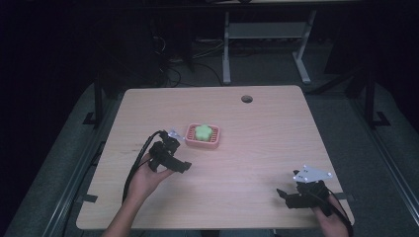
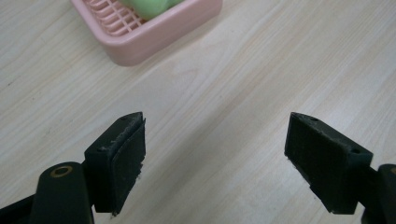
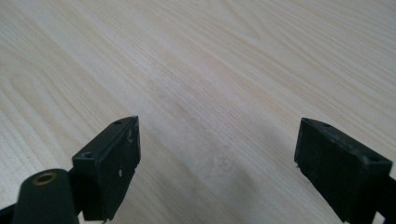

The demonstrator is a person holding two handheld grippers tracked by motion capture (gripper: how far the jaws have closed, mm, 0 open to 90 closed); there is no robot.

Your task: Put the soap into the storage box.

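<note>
L gripper jaws spread wide, empty, pink soap tray w/ green soap at 11 o'clock beyond them; R gripper also spread, over bare table

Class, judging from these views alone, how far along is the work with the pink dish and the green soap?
Done: the green soap sits in the pink dish. In hand: nothing; the left gripper is open over bare table just short of the dish, and the right gripper is open near the table's near right corner. Left: possibly only grasping or moving the dish, if anything.
</note>
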